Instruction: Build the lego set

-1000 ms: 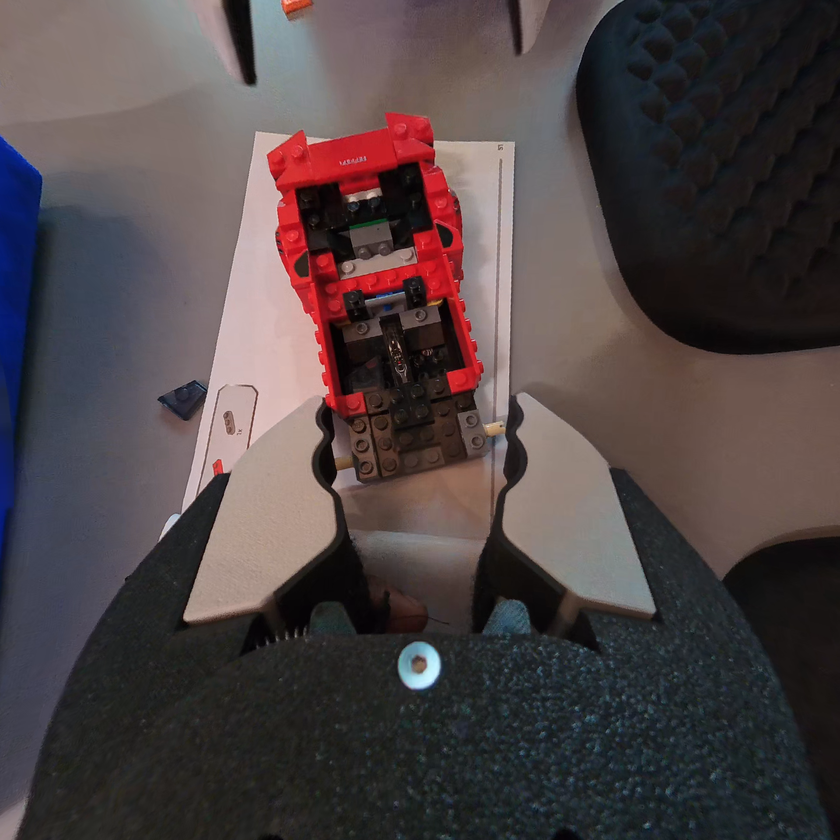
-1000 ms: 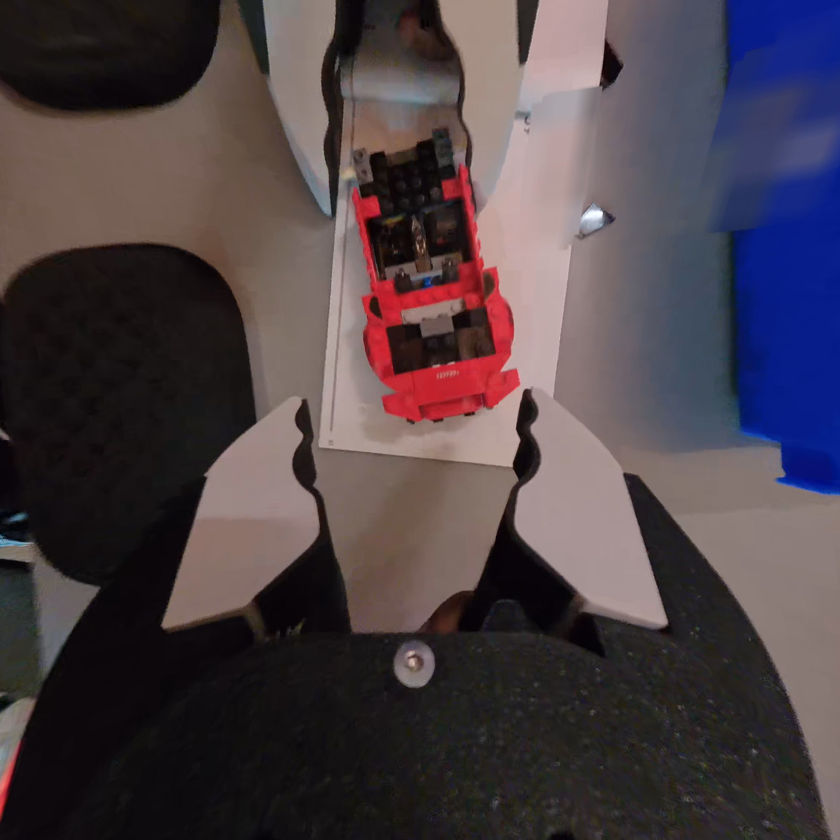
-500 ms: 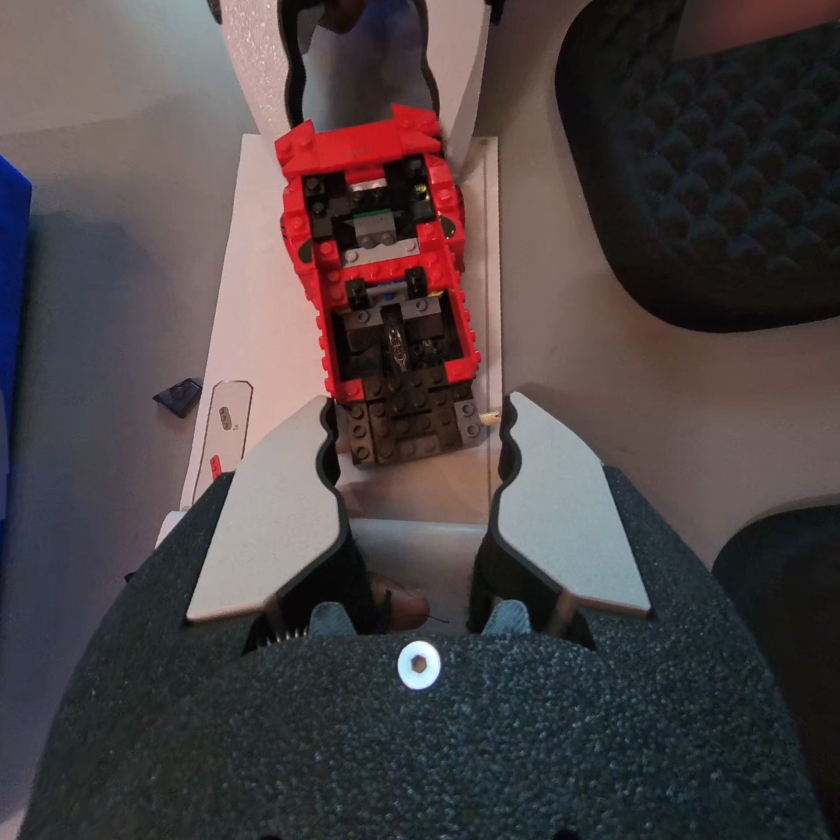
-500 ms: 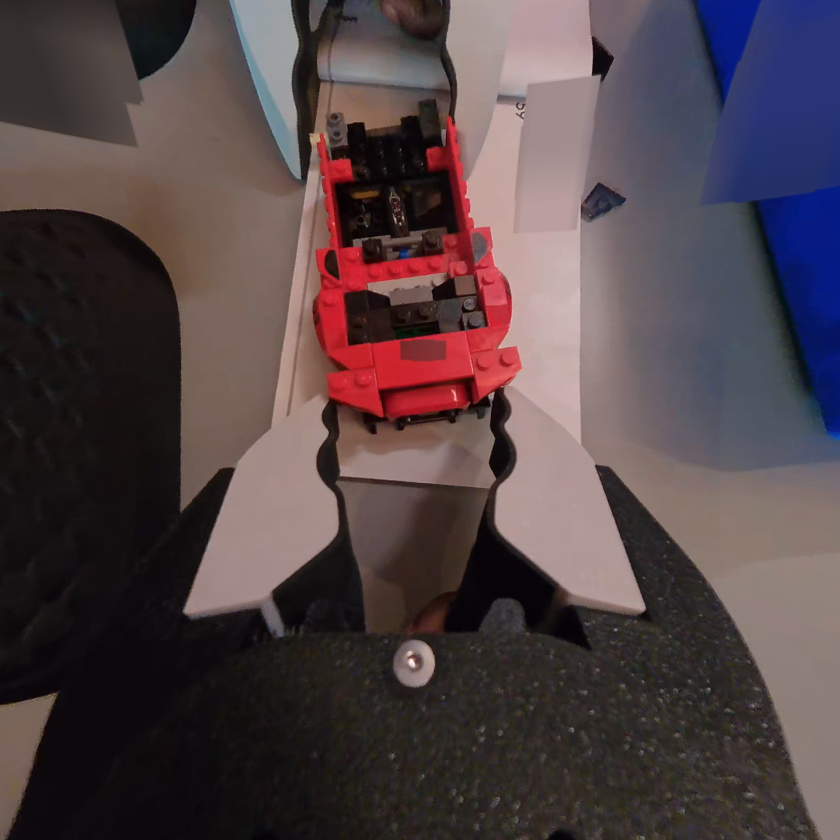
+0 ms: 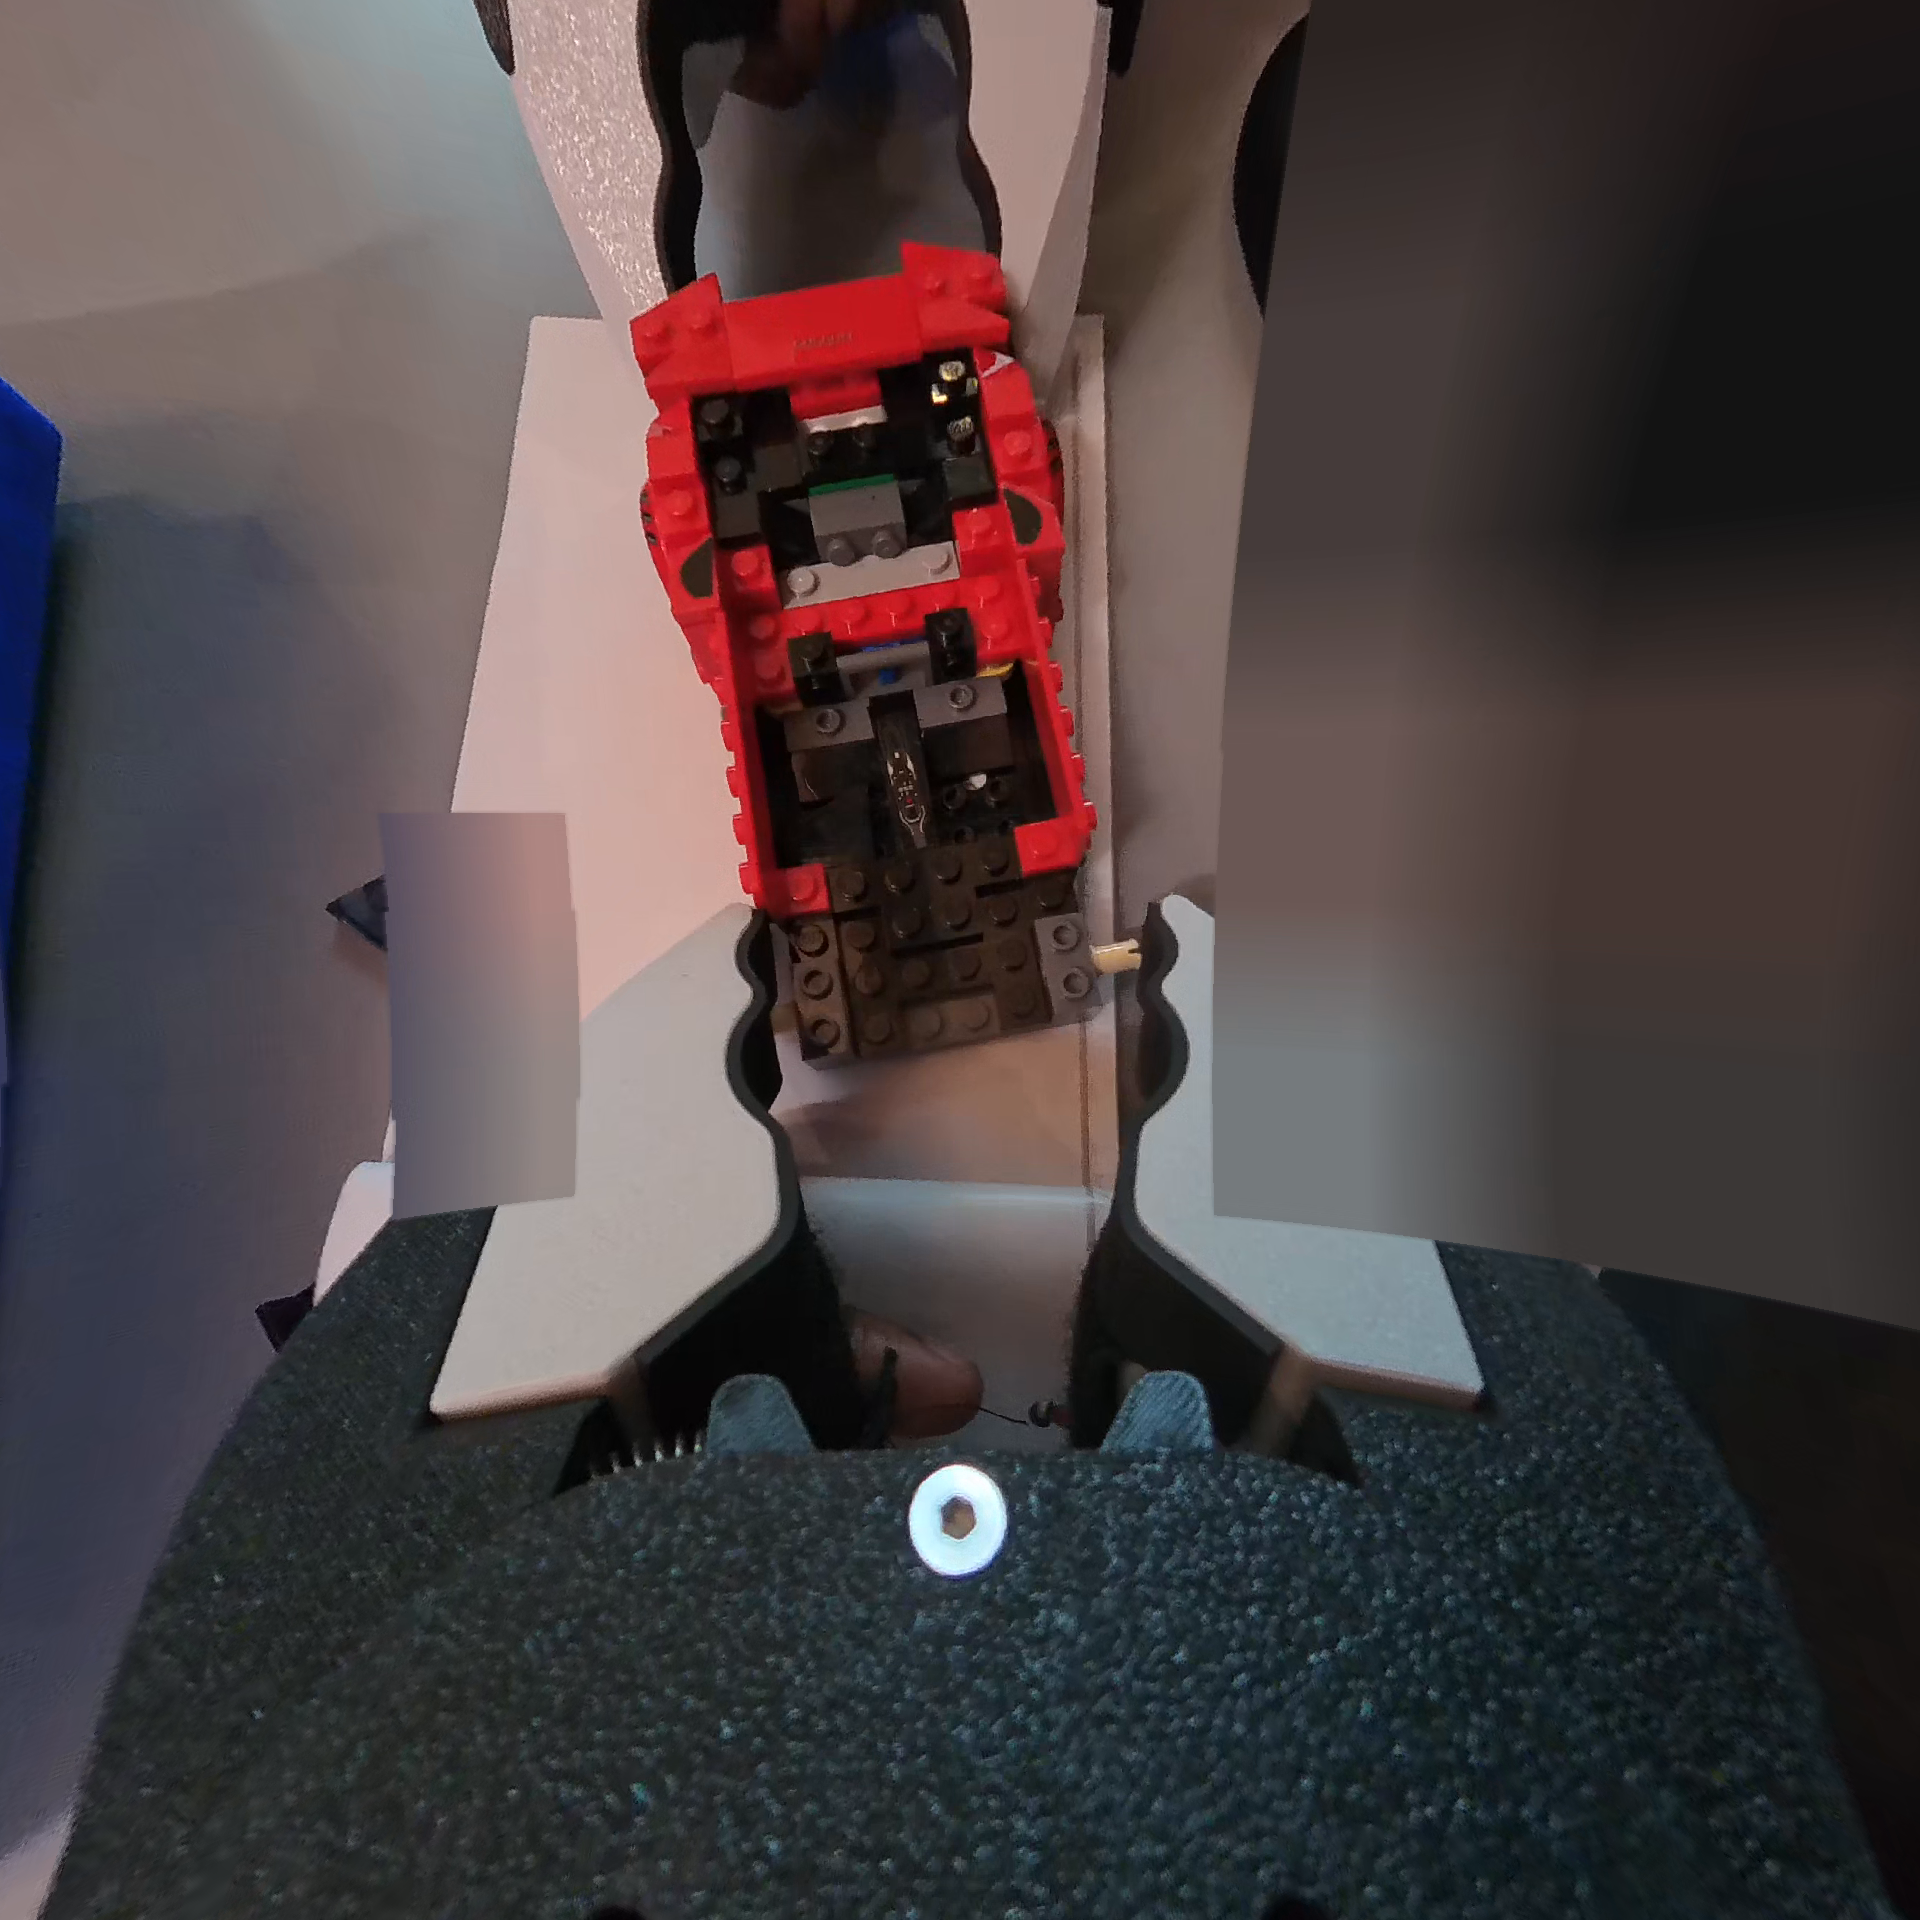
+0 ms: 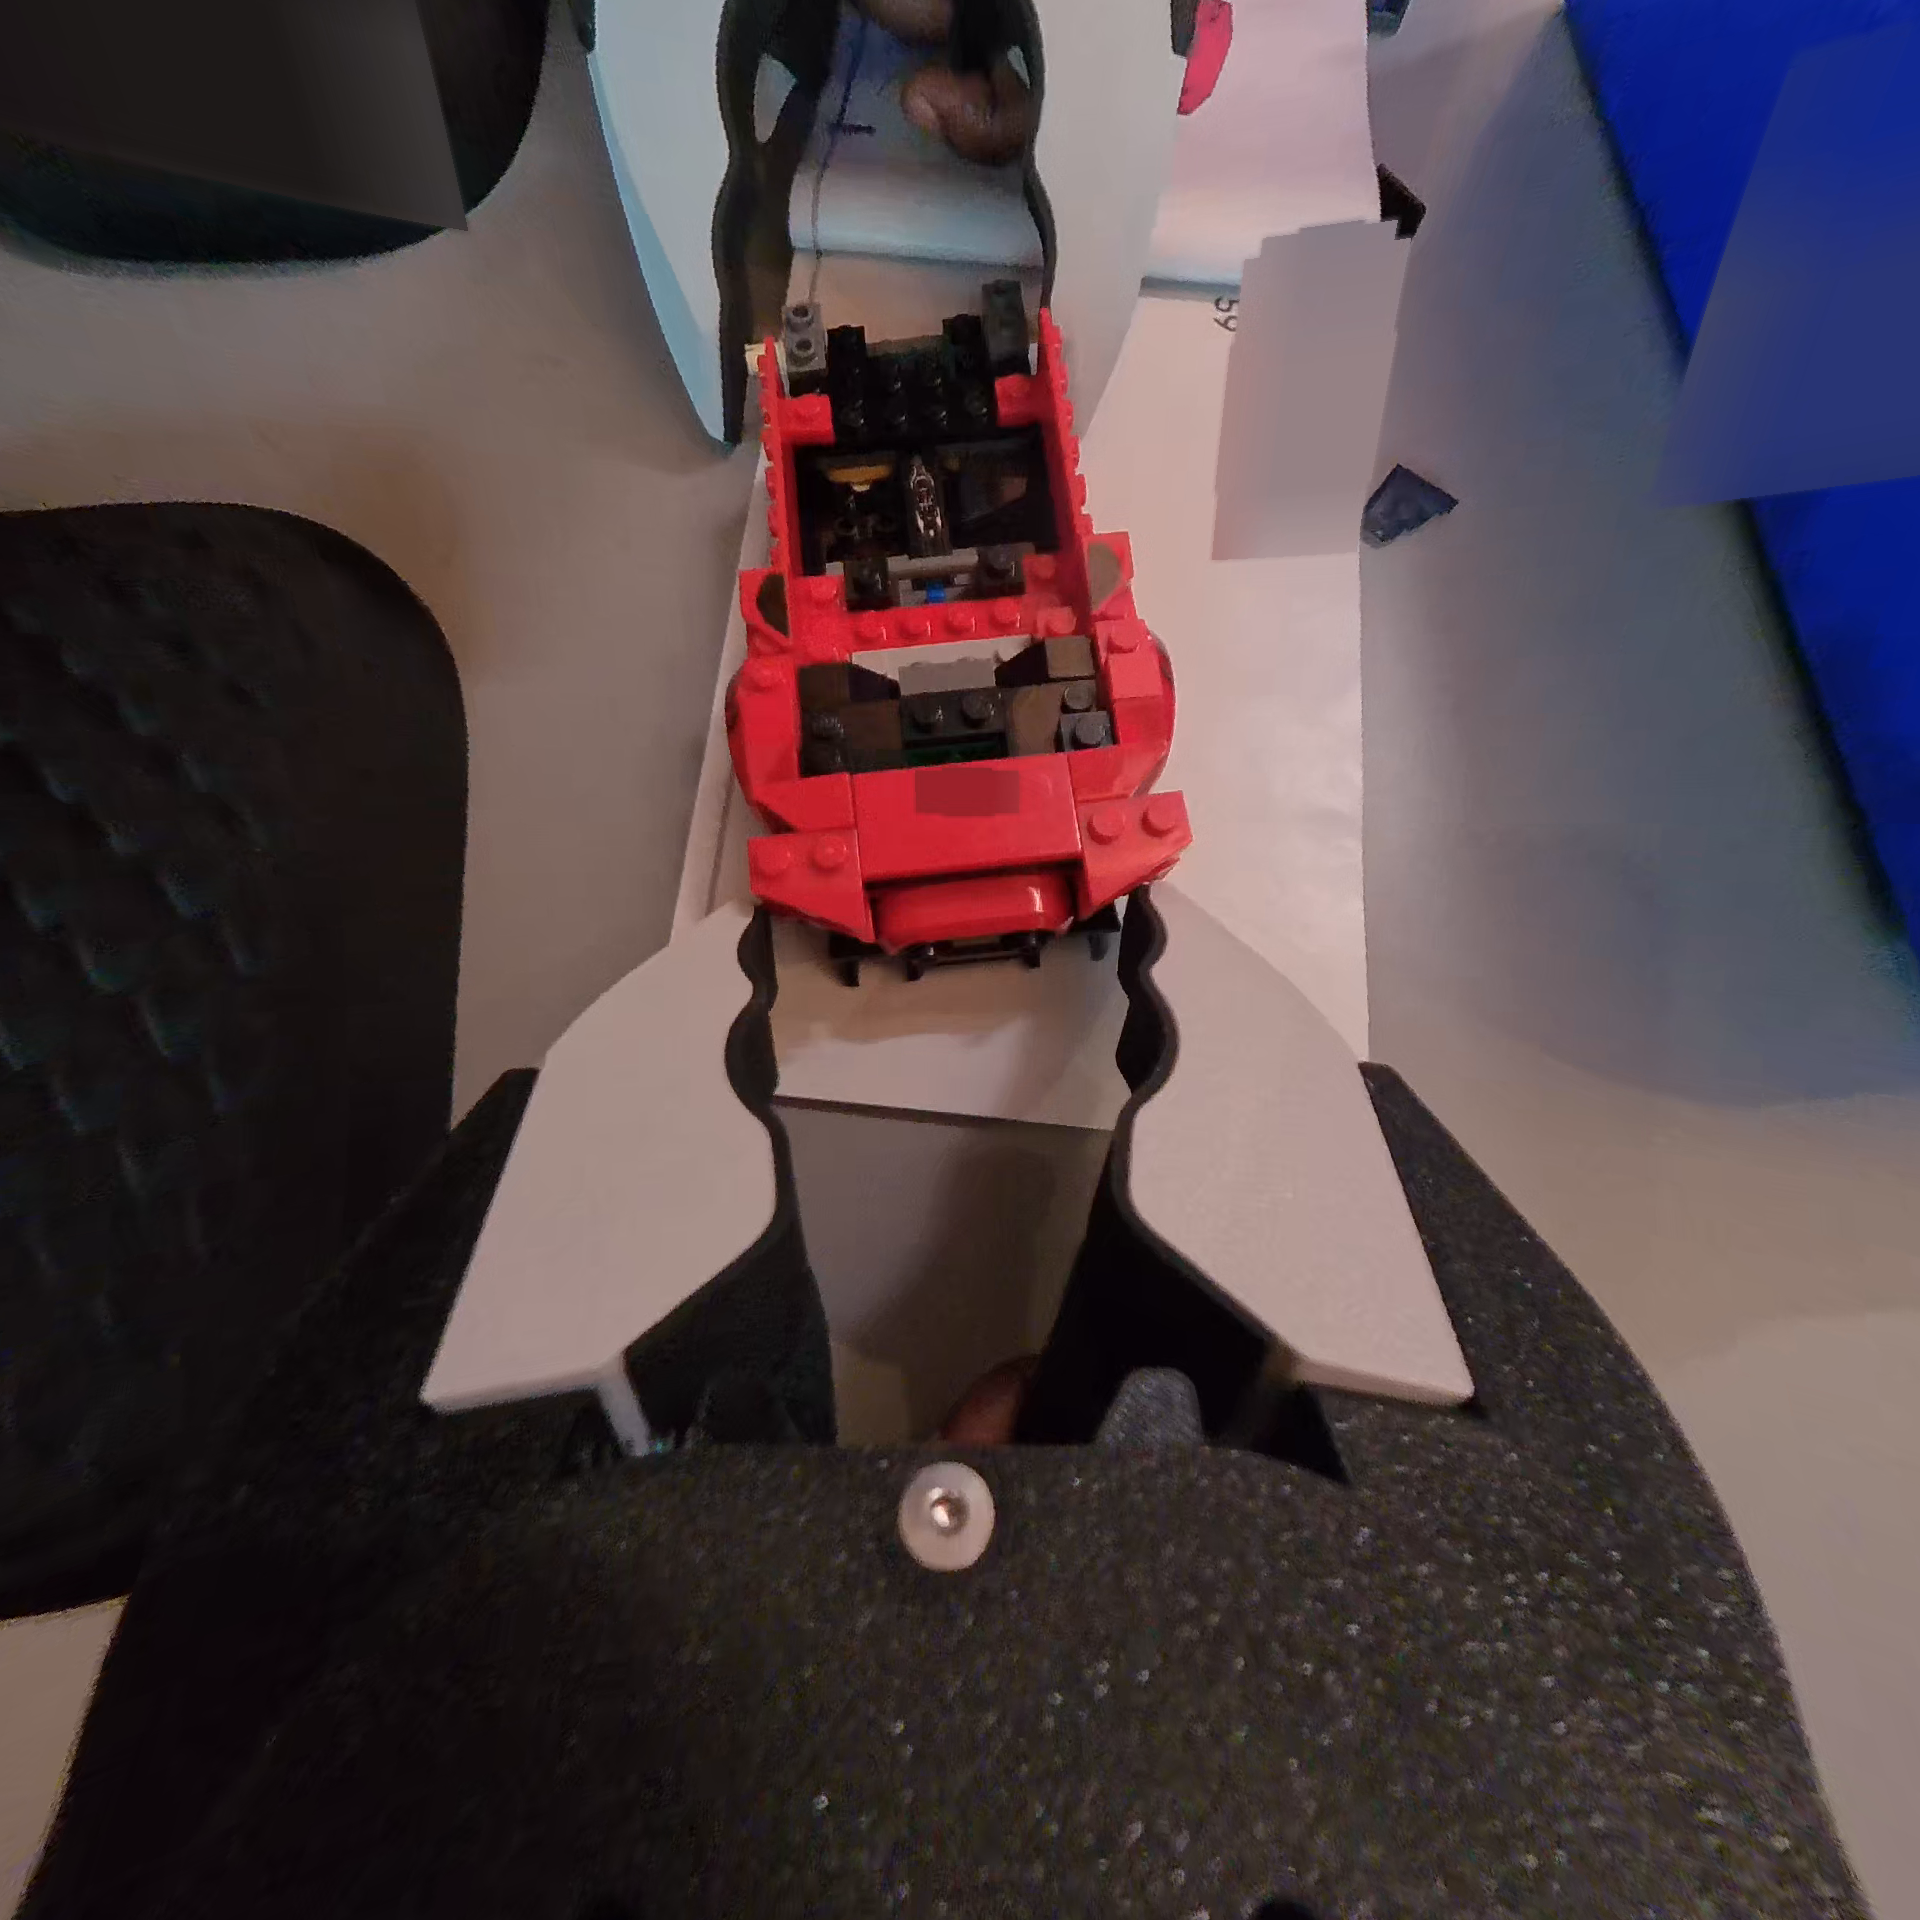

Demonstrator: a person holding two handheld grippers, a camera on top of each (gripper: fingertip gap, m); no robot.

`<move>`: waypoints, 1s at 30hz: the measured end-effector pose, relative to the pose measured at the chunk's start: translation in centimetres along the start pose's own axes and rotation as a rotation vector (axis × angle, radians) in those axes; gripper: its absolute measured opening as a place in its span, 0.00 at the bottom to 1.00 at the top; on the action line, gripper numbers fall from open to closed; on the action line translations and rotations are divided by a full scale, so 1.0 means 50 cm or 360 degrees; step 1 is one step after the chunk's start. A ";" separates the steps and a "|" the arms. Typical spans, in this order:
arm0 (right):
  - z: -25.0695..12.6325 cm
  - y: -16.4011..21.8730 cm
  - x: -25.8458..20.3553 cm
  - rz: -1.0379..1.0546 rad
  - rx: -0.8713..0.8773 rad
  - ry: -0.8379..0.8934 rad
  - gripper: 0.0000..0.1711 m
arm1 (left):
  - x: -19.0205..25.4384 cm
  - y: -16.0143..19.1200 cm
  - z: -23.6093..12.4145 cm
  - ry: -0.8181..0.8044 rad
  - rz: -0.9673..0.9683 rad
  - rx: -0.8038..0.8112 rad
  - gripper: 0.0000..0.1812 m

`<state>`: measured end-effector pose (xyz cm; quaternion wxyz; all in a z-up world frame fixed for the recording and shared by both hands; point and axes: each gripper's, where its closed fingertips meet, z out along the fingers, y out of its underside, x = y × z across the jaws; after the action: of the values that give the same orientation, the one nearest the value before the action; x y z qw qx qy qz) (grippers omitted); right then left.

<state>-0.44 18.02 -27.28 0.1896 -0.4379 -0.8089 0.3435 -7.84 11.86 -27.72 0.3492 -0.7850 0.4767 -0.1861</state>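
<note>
A red lego car (image 5: 894, 608) with a black open interior lies on the white instruction sheet (image 5: 582, 623). My left gripper (image 5: 956, 956) is closed on its black rear end: one finger touches the chassis, the other touches the tan axle pin (image 5: 1117, 951). My right gripper (image 6: 945, 935) is open, its fingertips on either side of the car's red nose (image 6: 966, 904). The car (image 6: 935, 623) runs lengthwise between the two grippers. The right gripper also shows at the top of the left wrist view (image 5: 831, 260), and the left gripper at the top of the right wrist view (image 6: 904, 405).
A small dark blue piece (image 6: 1408, 504) lies beside the sheet. A blue bin (image 6: 1818, 416) stands on that side. A black dimpled mat (image 6: 208, 935) lies on the other side of the car. The left gripper's tips are roughly 11 cm from the right gripper's. The small dark blue piece (image 6: 1408, 504) lies around 7 cm away from my left fingertips.
My right gripper has moved in from a distance and narrowed until its fingertips flank the car's nose. My left gripper has narrowed slightly around the rear end.
</note>
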 end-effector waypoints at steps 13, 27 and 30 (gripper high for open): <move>0.006 -0.005 -0.013 -0.0052 0.0043 -0.0025 0.30 | 0.011 0.010 -0.018 -0.0033 0.0060 0.0003 0.36; 0.012 -0.009 -0.019 -0.0037 0.0093 -0.0077 0.30 | 0.009 0.006 -0.027 -0.0085 0.0061 0.0084 0.35; 0.000 -0.007 -0.046 -0.0024 0.0076 -0.0230 0.31 | 0.020 0.005 -0.028 -0.0037 0.0075 0.0085 0.38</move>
<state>0.64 15.95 -27.03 0.1438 -0.4012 -0.8153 0.3919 -8.42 10.37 -26.98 0.3800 -0.7660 0.4858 -0.1813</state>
